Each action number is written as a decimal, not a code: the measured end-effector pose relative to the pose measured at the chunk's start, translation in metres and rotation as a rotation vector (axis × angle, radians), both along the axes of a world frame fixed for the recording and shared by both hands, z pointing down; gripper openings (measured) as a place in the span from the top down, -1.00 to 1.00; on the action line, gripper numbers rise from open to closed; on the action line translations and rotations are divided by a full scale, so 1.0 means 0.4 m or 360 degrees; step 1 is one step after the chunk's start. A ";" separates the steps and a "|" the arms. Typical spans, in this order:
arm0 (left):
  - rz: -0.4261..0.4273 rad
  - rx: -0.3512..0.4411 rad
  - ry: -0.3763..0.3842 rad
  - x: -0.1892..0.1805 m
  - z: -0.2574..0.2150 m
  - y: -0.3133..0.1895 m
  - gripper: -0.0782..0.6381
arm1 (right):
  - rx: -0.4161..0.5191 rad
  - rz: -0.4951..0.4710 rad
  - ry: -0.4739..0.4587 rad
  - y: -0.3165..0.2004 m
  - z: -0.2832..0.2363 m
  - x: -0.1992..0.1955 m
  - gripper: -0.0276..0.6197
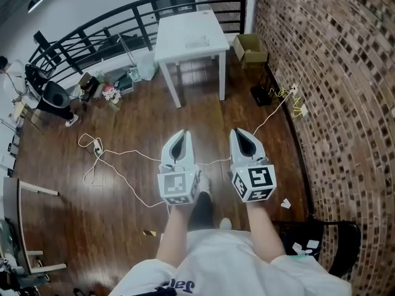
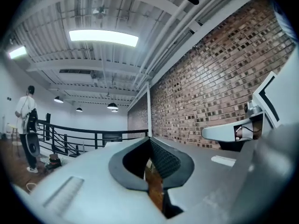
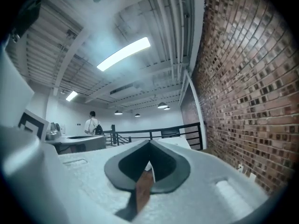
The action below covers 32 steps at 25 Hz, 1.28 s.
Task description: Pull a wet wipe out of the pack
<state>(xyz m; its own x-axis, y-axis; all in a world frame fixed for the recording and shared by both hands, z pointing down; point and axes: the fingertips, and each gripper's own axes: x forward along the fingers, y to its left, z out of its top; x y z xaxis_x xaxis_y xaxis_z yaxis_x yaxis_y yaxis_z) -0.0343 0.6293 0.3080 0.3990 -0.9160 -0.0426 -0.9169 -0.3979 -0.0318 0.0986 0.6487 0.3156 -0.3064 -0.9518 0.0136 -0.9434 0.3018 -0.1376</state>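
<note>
Holding left grey two-jaw gripper and right grey two-jaw gripper closed, empty. Open brown cardboard box beside white square table; contents indiscernible.

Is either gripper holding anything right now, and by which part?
Nothing is held: the grey left gripper and grey right gripper are both shut and empty.

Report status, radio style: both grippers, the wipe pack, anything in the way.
Left gripper shut, empty. Right gripper shut, empty. Wipe pack not made out; pale flat item on white table ahead. Cable across the floor between.
</note>
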 end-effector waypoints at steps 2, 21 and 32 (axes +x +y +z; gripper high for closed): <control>0.0038 -0.0035 0.0055 0.009 0.007 -0.102 0.74 | -0.0005 -0.0032 -0.0029 -0.091 0.003 -0.006 0.95; 0.0148 0.0012 0.0198 -0.095 -0.070 -0.881 0.74 | -0.0031 -0.0238 0.0162 -0.866 -0.024 -0.198 0.94; 0.0121 0.0007 0.0066 -0.032 -0.061 -1.358 0.74 | 0.0048 -0.0329 0.0037 -1.415 -0.046 -0.157 0.94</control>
<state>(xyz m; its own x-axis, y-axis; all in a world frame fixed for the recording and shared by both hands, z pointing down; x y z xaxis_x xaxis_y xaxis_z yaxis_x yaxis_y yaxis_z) -0.0472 0.0860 0.2835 0.4649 -0.8830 -0.0644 -0.8847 -0.4661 0.0039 0.0356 0.0826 0.2974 -0.4952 -0.8688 -0.0046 -0.8638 0.4929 -0.1041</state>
